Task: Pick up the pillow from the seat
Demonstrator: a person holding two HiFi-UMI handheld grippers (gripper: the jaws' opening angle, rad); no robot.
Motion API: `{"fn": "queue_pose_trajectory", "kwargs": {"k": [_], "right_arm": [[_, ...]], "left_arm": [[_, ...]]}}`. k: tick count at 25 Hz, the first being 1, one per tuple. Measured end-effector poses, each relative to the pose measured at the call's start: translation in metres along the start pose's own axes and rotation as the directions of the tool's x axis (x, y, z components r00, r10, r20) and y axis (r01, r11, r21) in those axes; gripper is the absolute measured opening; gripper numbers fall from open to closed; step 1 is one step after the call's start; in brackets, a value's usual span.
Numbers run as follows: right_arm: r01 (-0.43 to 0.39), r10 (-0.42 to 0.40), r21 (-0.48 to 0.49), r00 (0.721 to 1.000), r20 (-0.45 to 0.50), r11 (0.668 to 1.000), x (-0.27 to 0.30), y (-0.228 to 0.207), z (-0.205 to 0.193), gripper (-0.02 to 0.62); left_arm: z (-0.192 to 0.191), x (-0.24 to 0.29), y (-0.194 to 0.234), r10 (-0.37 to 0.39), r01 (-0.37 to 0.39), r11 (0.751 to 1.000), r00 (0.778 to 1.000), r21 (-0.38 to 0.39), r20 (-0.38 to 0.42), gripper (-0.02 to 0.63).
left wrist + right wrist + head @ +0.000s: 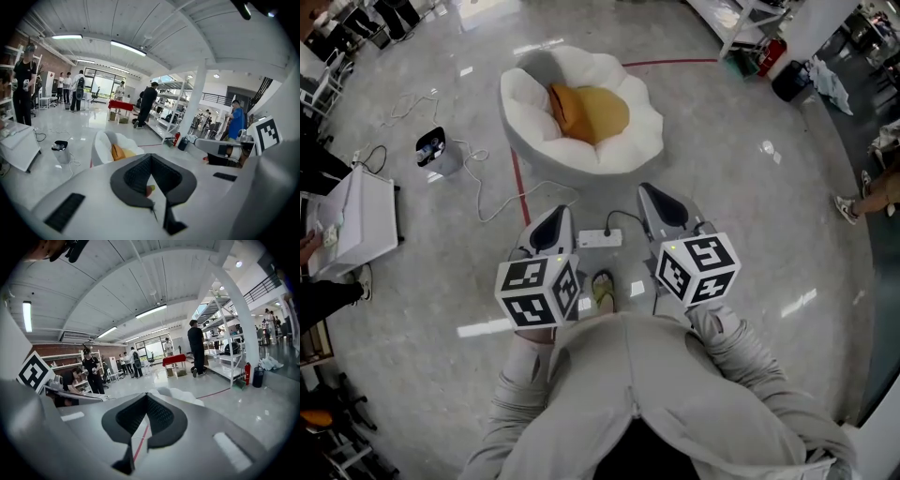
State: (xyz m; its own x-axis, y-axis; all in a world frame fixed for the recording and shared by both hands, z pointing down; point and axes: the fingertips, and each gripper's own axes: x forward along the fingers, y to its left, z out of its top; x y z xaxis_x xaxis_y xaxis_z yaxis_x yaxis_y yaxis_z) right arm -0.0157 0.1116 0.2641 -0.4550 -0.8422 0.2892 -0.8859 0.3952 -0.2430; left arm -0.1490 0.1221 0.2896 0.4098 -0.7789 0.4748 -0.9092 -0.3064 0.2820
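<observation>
A white, round, petal-edged seat [623, 141] stands on the grey floor ahead of me. An orange-yellow pillow [592, 112] lies in its hollow. My left gripper [553, 223] and right gripper [659, 204] are held side by side well short of the seat, both shut and holding nothing. In the left gripper view, the seat [104, 143] with the pillow [118, 152] shows just left of the closed left gripper [151, 156]. The right gripper view shows the seat's white rim [183, 394] just beyond the closed right gripper [146, 396].
A white power strip [600, 238] and loose cables [487, 178] lie on the floor between me and the seat. A red floor line [519, 183] runs past the seat's left side. A small bin [431, 148] and a white box [361, 220] stand at the left. People and shelving [168, 115] are farther off.
</observation>
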Motion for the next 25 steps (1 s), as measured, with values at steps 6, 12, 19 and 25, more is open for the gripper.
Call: {"fn": "queue_pose_trajectory", "kwargs": {"k": [6, 12, 19, 25], "right_arm": [[0.044, -0.044, 0.023, 0.999, 0.007, 0.999, 0.03, -0.02, 0.015, 0.0], [0.087, -0.087, 0.05, 0.996, 0.008, 0.995, 0.051, -0.039, 0.018, 0.0], [0.129, -0.129, 0.08, 0.992, 0.0, 0.988, 0.062, -0.061, 0.025, 0.0], [0.122, -0.122, 0.083, 0.993, -0.01, 0.989, 0.085, -0.076, 0.026, 0.0]], "left_arm": [[0.025, 0.036, 0.016, -0.018, 0.019, 1.0, 1.0, 0.023, -0.013, 0.003], [0.038, 0.067, 0.021, -0.05, 0.051, 0.998, 0.998, 0.04, -0.028, 0.003], [0.048, 0.093, 0.018, -0.069, 0.072, 0.996, 0.996, 0.048, -0.059, 0.003], [0.052, 0.118, 0.029, -0.048, 0.052, 0.998, 0.996, 0.046, -0.073, 0.003]]}}
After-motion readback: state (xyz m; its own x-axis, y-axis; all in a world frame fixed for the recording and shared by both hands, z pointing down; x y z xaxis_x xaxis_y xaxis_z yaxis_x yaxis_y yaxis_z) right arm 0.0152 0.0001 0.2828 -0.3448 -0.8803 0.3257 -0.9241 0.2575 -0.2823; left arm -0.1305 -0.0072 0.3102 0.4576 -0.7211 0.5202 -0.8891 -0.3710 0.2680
